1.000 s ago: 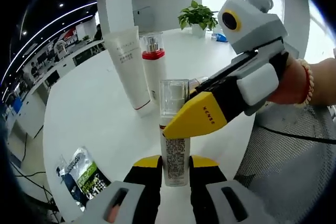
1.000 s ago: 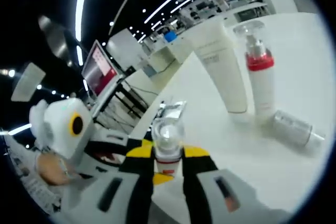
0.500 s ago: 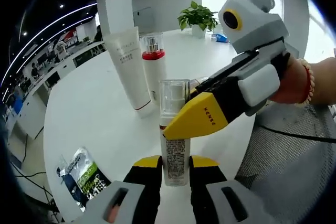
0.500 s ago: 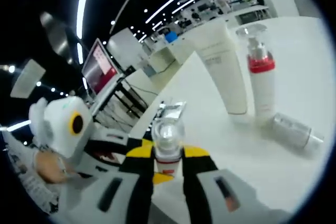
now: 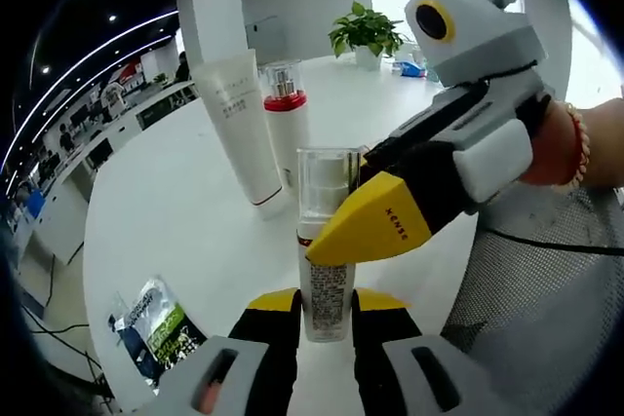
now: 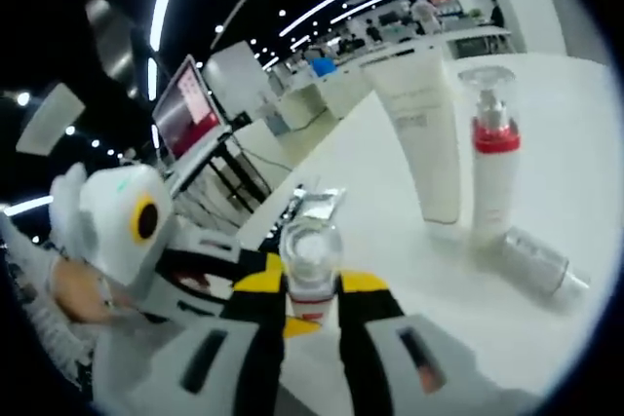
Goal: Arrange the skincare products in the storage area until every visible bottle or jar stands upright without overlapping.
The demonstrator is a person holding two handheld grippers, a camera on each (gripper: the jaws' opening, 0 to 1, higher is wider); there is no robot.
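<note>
Pump bottle upright, table edge near

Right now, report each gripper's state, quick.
Left gripper: shut on the clear-capped bottle, near its base.
Right gripper: shut on the same bottle, just below its cap.

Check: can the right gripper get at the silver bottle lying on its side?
Probably not yet: the right gripper is shut on the clear-capped bottle. The table around the silver bottle, beside the red-collared pump bottle, looks free.
</note>
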